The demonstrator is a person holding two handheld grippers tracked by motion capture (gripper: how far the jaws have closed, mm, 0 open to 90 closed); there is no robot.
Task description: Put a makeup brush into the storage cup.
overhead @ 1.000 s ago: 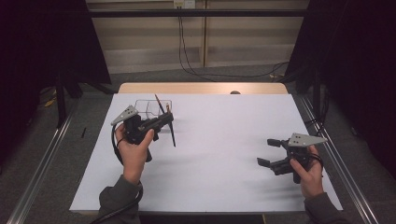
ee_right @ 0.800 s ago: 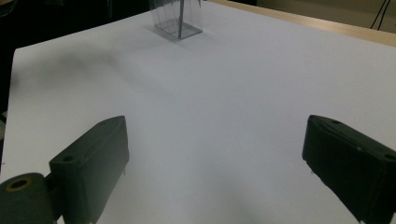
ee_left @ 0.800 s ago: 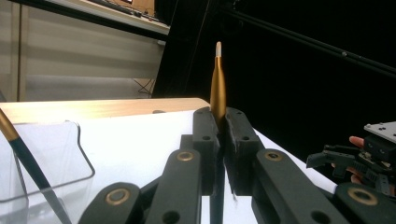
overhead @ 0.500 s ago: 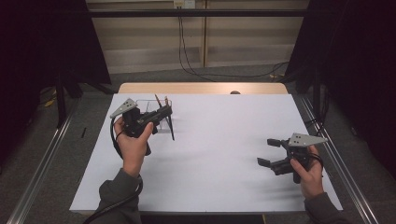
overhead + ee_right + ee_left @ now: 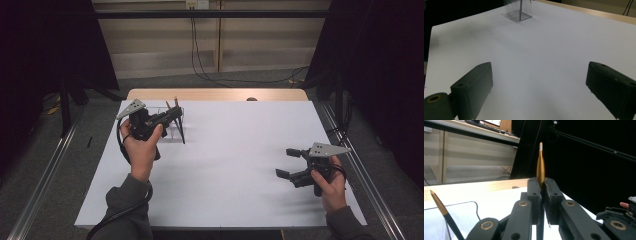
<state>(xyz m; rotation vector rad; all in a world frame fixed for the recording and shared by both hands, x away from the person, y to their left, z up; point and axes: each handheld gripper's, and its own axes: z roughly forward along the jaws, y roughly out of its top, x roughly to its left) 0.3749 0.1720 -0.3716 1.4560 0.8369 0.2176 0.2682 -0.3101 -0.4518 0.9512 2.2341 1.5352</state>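
gold-tipped pen (image 5: 540, 167) is pinched upright between the closed jaws of the left gripper (image 5: 172, 114), right by the clear plastic holder (image 5: 519, 11) near the table's far-left edge, with another pen (image 5: 441, 208) standing in it. right gripper (image 5: 289, 163) is spread wide with nothing in it, low at the near right, and loads of bare white table (image 5: 235, 150) lies between them.

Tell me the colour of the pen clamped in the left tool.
The slim pen has a gold upper barrel with a white tip, clearest in the left gripper view.
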